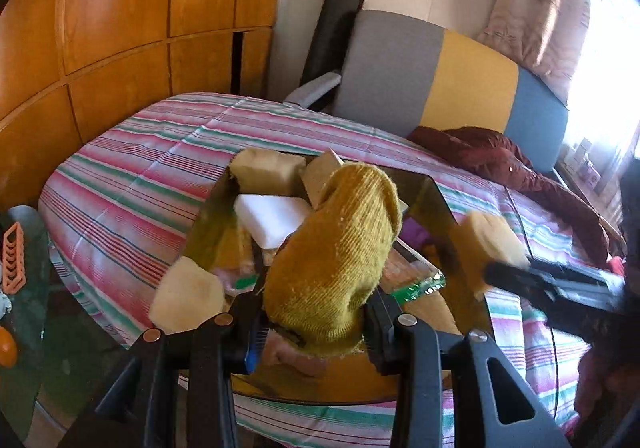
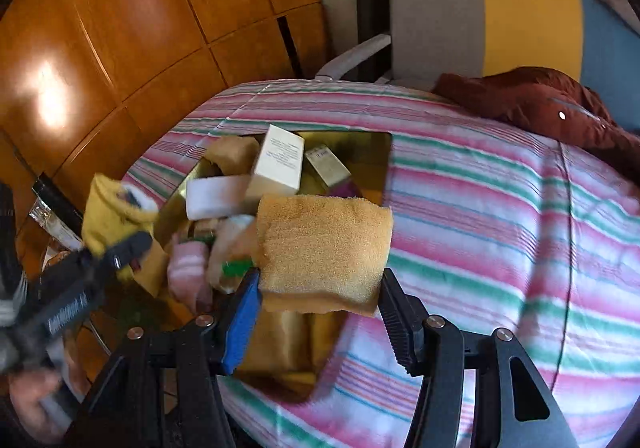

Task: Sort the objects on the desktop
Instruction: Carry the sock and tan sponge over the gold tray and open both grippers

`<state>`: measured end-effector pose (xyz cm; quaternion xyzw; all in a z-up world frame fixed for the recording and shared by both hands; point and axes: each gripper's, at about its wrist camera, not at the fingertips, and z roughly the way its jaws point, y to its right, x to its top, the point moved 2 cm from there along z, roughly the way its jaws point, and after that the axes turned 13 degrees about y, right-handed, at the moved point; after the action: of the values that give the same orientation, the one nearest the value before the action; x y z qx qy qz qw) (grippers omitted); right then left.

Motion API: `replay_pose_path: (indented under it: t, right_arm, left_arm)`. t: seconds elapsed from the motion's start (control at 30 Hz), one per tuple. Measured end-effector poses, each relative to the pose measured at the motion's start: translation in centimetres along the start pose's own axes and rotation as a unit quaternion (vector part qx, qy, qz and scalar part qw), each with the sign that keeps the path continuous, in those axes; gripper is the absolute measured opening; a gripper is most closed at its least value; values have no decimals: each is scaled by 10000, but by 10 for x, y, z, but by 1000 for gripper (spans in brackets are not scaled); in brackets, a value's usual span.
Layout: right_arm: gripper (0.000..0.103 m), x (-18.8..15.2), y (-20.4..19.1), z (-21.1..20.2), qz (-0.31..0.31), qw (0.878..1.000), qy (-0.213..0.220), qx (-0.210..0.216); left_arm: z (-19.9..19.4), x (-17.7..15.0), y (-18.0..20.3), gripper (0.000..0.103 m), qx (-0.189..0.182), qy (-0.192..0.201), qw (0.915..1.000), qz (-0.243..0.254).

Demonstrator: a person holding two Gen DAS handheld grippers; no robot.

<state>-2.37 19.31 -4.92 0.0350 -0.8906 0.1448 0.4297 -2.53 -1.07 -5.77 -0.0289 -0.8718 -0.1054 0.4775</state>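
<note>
Closest in, the left gripper [image 1: 316,322] has its jaws pinched on a mustard-yellow knitted sock [image 1: 340,252], which bulges up out of the grip right over the box. Next to it the right gripper [image 2: 318,312] is clamped on a tan sponge [image 2: 324,252], both pads pressing its sides, held just above the near edge of the same box. That box is a gold-coloured open container [image 2: 372,155] sitting on the striped bedspread [image 2: 500,215], and it's pretty stuffed: a white block [image 1: 270,217], a pale carton [image 2: 280,161] standing tilted, a smaller olive carton [image 2: 328,165] beside it, and a pink-and-white striped sock [image 2: 190,272] near the front corner. Off to the left there's an orange plastic rack [image 1: 14,258] on a glass table [image 1: 36,312]. Further back a dark red garment [image 2: 540,103] lies bunched on the bed, and behind that is a grey, yellow and blue headboard [image 1: 460,75], with wooden wardrobe panels [image 1: 120,27] along the left wall.
</note>
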Motion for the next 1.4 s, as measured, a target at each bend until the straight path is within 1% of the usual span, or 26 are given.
replay_pose_path:
  t: [0.17,0.33,0.5,0.6,0.8,0.87,0.93,1.1,1.23,1.4]
  right_arm:
    - [58,12,-6,21,-84,9999,-100,1]
    - [59,17,-5,41,-70,9996,-264,13]
    - [59,25,-1,67,-63,9990,-450,-10]
    - [63,29,1,75,-13,9987,-510,-43]
    - [64,32,0,87,-33,9983,-573,-78]
    - [68,31,1,90,5,9981,-603,-103]
    - [75,32,3,90,114,9981,-593,-86]
    - [76,32,6,82,146,9986,-499,-96]
    - [76,30,8,74,162,9988,-447,-118]
    - [76,28,5,65,95,9991,-367,-164]
  left_arm:
    - [4,-9,12,39,-171,-143,9997,72]
    - [11,-16,22,39,-268,-291,9991,153]
    - [13,-17,23,39,-273,-337,9989,149]
    - [16,-18,22,39,-273,-395,9988,121]
    - [24,-21,26,39,-273,-479,9983,170]
    - [28,-23,28,39,-259,-529,9980,217]
    - [33,-25,30,39,-294,-602,9976,170]
    - [36,-28,33,41,-335,-642,9971,242]
    - [42,-34,33,42,-311,-765,9964,216]
    - [41,-34,32,44,-256,-749,9967,201]
